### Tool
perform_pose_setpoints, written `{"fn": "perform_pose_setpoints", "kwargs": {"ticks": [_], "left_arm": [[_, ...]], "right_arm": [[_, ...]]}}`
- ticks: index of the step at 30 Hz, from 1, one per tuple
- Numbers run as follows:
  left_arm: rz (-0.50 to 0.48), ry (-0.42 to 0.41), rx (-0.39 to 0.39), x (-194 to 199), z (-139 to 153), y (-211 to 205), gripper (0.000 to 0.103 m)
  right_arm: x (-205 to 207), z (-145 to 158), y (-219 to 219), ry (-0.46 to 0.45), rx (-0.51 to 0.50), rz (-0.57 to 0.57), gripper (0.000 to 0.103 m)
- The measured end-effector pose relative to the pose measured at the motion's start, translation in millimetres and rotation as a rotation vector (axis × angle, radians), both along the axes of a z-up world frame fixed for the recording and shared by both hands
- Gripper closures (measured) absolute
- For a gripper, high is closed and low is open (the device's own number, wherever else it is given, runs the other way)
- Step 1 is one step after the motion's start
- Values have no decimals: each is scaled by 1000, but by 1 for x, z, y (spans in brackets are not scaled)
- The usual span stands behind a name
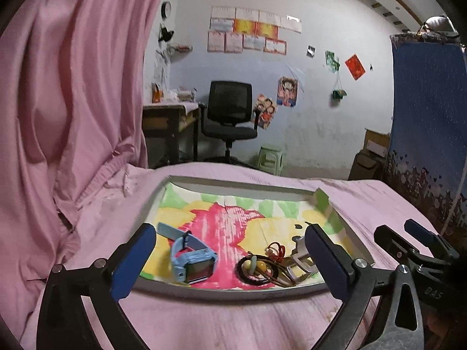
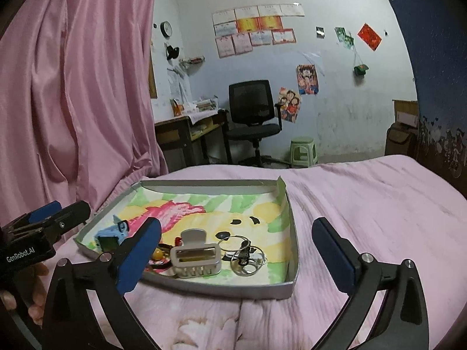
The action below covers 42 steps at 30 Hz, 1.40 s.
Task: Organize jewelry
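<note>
One shallow grey tray (image 2: 292,277) with a colourful painted liner sits on the pink bedspread (image 2: 364,204), and all the bits are bunched along its near edge. Count so far: one light-blue kids' smartwatch (image 1: 191,262) by the near left corner, one grey hair claw clip (image 2: 194,258) mid-edge, a couple of hair ties with bead charms (image 1: 256,267) right next to it, and a cluster of metal key rings (image 2: 245,255) toward the near right corner, exact number hard to tell. Left gripper (image 1: 227,258) and right gripper (image 2: 236,258) both hover at the near edge, fingers spread wide, holding nothing.
</note>
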<state>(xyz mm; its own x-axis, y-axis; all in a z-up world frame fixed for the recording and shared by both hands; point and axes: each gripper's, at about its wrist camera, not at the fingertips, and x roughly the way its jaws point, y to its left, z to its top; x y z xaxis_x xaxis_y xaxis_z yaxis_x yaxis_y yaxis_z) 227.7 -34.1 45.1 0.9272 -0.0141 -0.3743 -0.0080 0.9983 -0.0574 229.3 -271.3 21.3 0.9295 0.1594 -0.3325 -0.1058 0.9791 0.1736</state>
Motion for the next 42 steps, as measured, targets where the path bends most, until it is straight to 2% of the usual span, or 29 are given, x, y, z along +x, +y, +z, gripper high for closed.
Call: {"fn": "perform_pose_setpoints", "kwargs": {"ticks": [11,14,17,25,34,42], "left_arm": [[13,-38,-51,-57,-2,14,1],[11,-48,-44,-74,-4,16,0],[11,-55,-33,-88,-5,18,0],[12,-65,-73,-124,-10,32,0],[27,-82,-73,-158,-20,46,0],[40,-74,-73,-171,-32,51,0]], "right_arm": [[-60,13,0,-52,-24,-9,1],[-73,15,0,-58,-21,-16,1],[-88,14,0,-62,-15,-16,1],[-127,8,11,-71,-55,1,1],[-164,7,17,-95,-88,22,1],[-180,5,16,-112,-98,23,1]]}}
